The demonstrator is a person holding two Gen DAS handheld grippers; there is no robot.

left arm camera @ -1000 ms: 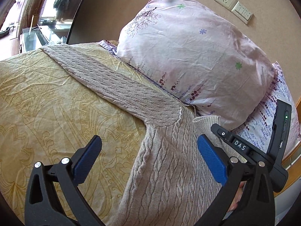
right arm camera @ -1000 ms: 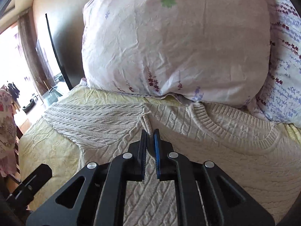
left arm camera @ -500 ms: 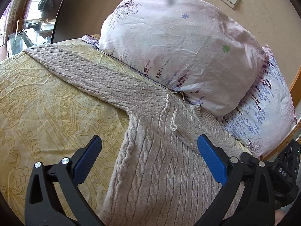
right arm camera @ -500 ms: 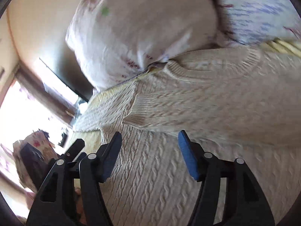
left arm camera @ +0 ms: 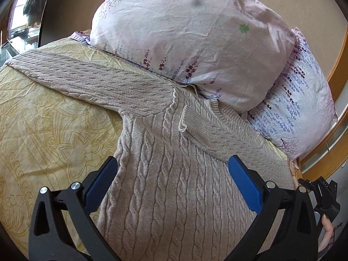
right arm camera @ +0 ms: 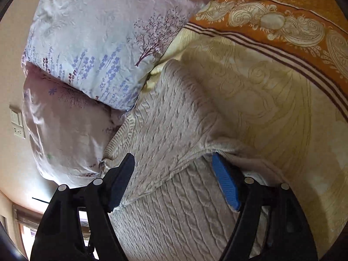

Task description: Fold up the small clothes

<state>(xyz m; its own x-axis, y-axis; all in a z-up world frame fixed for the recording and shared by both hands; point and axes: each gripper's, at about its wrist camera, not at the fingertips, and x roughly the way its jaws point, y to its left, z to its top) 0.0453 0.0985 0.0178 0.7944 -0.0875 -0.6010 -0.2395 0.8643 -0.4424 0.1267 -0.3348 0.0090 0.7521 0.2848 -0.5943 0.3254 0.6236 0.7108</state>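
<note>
Two grippers spread wide, left gripper (left arm camera: 171, 182), right gripper (right arm camera: 174, 180), sweater (left arm camera: 174, 184) between

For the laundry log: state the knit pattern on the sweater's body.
Vertical cable knit on the beige sweater, clearest in the left wrist view.

Two close wrist views over one sweater (left arm camera: 169, 184), right view rolled sideways.
</note>
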